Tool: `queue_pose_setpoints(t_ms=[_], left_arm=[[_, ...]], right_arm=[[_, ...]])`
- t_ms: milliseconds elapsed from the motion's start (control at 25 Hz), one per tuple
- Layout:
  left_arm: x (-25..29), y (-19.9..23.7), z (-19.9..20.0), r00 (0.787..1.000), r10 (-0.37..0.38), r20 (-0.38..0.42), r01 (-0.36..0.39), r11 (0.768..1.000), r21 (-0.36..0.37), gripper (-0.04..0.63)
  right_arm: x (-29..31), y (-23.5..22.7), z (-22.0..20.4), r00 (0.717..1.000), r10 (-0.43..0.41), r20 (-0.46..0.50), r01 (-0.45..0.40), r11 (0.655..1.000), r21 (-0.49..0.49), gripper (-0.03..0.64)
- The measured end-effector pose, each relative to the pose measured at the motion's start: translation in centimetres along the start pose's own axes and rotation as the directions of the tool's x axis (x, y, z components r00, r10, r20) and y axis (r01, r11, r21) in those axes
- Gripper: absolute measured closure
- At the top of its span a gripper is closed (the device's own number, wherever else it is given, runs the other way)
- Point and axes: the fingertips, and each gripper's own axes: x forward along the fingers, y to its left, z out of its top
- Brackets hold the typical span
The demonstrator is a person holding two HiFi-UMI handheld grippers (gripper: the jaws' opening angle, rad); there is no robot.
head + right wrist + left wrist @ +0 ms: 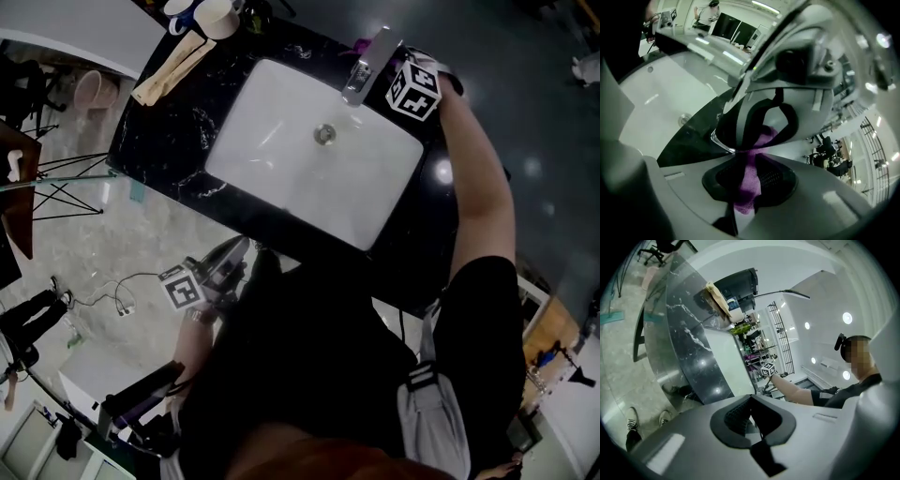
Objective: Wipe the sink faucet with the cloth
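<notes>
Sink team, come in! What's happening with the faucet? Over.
Right hand-held gripper shut on purple cloth, at the faucet. Left hand-held gripper shut, empty, held back. Nothing in the way.

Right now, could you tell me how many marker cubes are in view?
2: one cube on the right gripper by the faucet; the other on the left gripper off the counter's near edge.

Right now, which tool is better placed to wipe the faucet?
Right. The right tool grips the purple cloth at the faucet; the left tool is shut, empty, off the counter's near edge, away from it.
</notes>
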Motion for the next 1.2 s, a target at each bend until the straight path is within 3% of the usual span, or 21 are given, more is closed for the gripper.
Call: queue_pose_setpoints(t_ms=[240,360,640,800,920,1000,1080,1200], left_arm=[[0.2,0.5,-0.7,1.000,0.000,0.011,0.000,1.000,-0.017,0.595],[0.2,0.0,-0.4,1.000,-0.011,0.010,0.011,1.000,-0.001,0.595],[0.1,-2.0,1.0,0.997,-0.073,-0.015,0.074,0.994,0.075,0.595],[-0.7,-3.3,2.0,0.992,-0.120,-0.035,0.123,0.984,0.126,0.595],[-1.3,-4.1,3.1,0.987,-0.157,-0.041,0.161,0.975,0.155,0.595],[-1.5,-4.8,3.7,0.983,-0.180,-0.044,0.185,0.968,0.172,0.595],[-1.5,-5.3,4.4,0.978,-0.201,-0.049,0.207,0.959,0.193,0.595],[-1.2,-5.9,5.0,0.971,-0.230,-0.069,0.240,0.946,0.217,0.595]], right_arm=[[0.5,0.5,-0.1,1.000,0.004,0.013,-0.005,1.000,0.019,0.538],[-1.0,-0.6,0.2,0.997,-0.044,0.057,0.036,0.991,0.129,0.538],[-9.1,-4.0,1.1,0.967,-0.216,0.137,0.162,0.931,0.326,0.538],[-15.4,-3.5,1.5,0.939,-0.300,0.171,0.185,0.856,0.482,0.538],[-20.2,-2.6,3.0,0.902,-0.361,0.236,0.158,0.785,0.599,0.537],[-23.4,-1.3,5.0,0.863,-0.393,0.317,0.076,0.722,0.688,0.537],[-26.4,0.5,7.6,0.804,-0.419,0.422,-0.059,0.650,0.757,0.537],[-29.9,4.2,12.0,0.714,-0.429,0.554,-0.261,0.570,0.779,0.537]])
